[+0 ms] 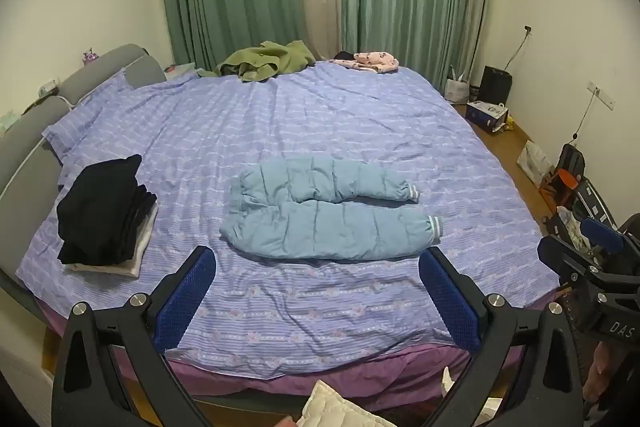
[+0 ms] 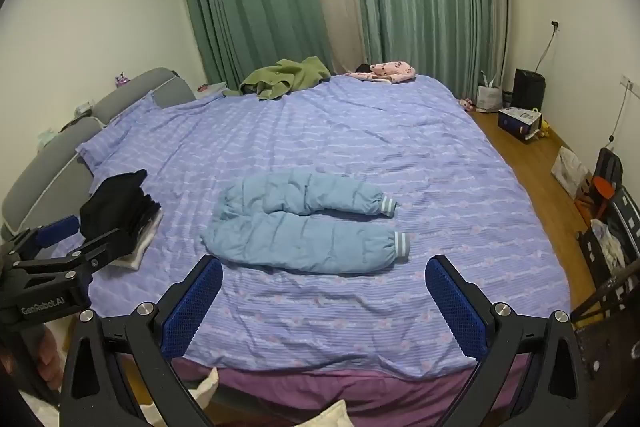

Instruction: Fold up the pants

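Left wrist: puffy quilted blue pants (image 1: 328, 213), seemingly padded.

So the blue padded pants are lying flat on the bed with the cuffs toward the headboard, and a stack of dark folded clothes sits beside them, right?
Not quite. The blue padded pants do lie flat on the bed, beside the stack of dark folded clothes, but the striped cuffs point away from the grey headboard; the waist is the end nearer it. The left wrist view shows this.
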Demonstrator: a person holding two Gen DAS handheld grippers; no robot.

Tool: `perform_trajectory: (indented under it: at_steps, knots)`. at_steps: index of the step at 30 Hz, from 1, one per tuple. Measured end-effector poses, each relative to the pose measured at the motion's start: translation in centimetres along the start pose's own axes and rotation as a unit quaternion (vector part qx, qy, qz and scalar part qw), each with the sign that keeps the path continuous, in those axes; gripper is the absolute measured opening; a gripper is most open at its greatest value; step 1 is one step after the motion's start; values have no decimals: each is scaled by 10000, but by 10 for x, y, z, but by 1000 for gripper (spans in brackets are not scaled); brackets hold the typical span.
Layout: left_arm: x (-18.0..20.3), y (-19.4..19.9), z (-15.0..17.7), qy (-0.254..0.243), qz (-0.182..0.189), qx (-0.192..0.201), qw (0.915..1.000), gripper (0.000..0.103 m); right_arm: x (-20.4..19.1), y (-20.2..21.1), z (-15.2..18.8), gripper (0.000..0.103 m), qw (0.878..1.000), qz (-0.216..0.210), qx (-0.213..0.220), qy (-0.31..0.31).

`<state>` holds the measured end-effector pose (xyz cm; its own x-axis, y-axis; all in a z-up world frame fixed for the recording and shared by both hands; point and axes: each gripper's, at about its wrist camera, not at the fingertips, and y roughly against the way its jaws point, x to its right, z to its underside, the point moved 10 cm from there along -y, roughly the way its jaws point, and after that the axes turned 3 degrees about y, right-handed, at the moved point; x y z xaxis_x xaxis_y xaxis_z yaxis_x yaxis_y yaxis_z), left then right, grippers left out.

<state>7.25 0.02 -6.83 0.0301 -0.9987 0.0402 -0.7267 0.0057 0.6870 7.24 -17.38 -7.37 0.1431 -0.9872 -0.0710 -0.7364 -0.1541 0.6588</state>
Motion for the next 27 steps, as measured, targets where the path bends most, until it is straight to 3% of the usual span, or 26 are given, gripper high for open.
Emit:
perform_trajectory:
  at_steps: [27]
  knots:
    - [3, 1, -5, 123, -21, 37, 9999, 103, 2, -5, -1, 103, 10000, -19, -23, 13]
